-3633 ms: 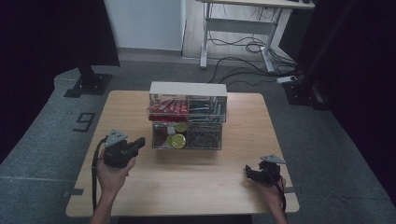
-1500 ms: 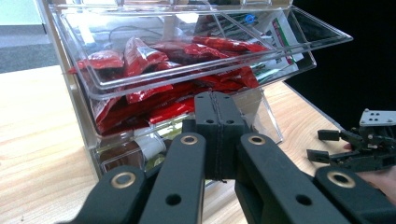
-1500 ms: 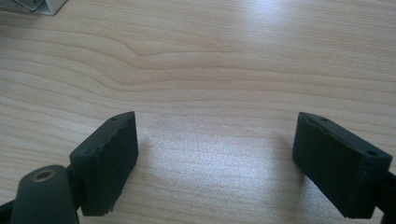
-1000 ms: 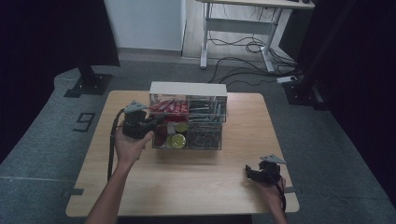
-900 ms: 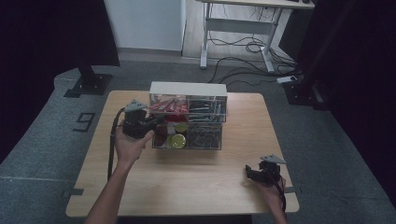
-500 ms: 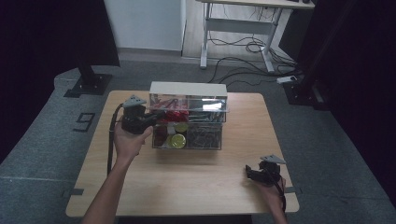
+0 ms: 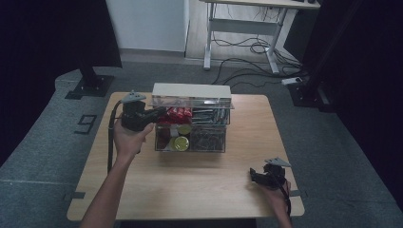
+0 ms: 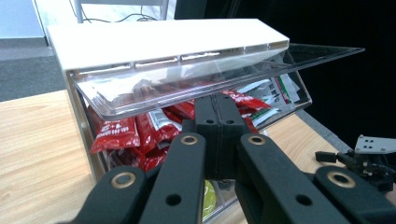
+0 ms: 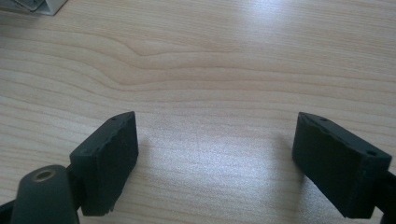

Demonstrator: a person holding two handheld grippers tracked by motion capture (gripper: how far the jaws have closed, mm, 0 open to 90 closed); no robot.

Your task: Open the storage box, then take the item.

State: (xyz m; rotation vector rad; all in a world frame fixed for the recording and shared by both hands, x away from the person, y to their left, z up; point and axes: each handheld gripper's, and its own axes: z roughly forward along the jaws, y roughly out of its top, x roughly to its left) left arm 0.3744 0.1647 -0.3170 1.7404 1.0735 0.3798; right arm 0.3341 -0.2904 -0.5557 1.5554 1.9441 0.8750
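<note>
You have one clear storage box point(image 7: 192, 124) at twelve o'clock on one tabletop point(image 7: 190, 175), one raised lid point(image 8: 224, 70), two grippers: left gripper point(image 7: 159, 113), right gripper point(image 7: 253, 175). The red packets point(image 8: 140, 130) overlap, so their number can't be told.

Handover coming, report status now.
Left gripper shut, under clear flap of box. Right gripper open on table. Nothing in the way.

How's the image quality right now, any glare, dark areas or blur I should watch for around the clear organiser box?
High view: dim, surroundings near black, the clear plastic organiser box small but readable. Left gripper view: the box's white top is overexposed, its raised clear flap shows reflections, and the shut left gripper blocks the lower middle. Right gripper view: a soft bright patch on the light wooden table, wood grain sharp.
</note>
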